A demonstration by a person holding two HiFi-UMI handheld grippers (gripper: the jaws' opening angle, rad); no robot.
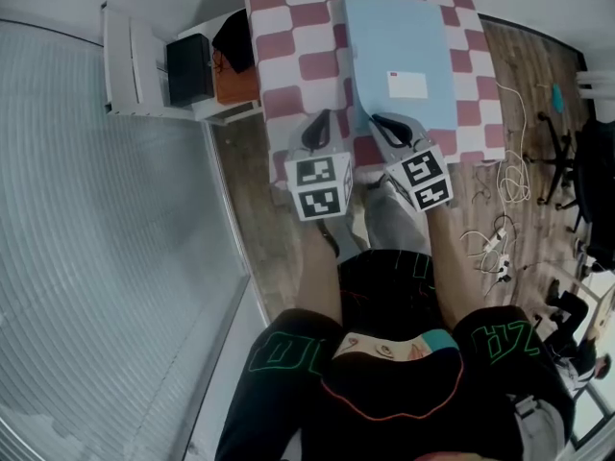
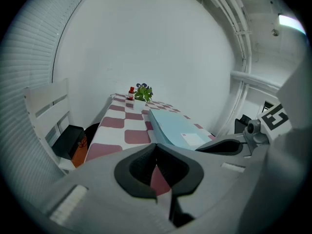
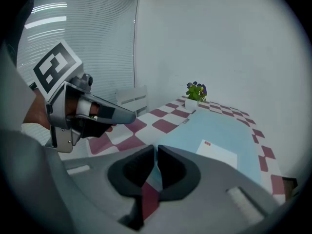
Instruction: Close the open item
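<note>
A light blue flat case (image 1: 399, 56) with a white label lies flat on the checkered table (image 1: 279, 65); it also shows in the left gripper view (image 2: 175, 128) and the right gripper view (image 3: 219, 130). My left gripper (image 1: 317, 128) hovers over the cloth near the table's front edge, just left of the case, jaws shut and empty (image 2: 156, 147). My right gripper (image 1: 389, 128) sits over the case's near left corner. Its jaws (image 3: 156, 150) stand barely parted, a thin slit with nothing between them. Each gripper sees the other beside it.
A small potted plant (image 2: 143, 92) stands at the table's far end. A white chair with a black bag (image 1: 187, 65) is left of the table. Cables (image 1: 509, 171) lie on the wooden floor at right. Window blinds run along the left.
</note>
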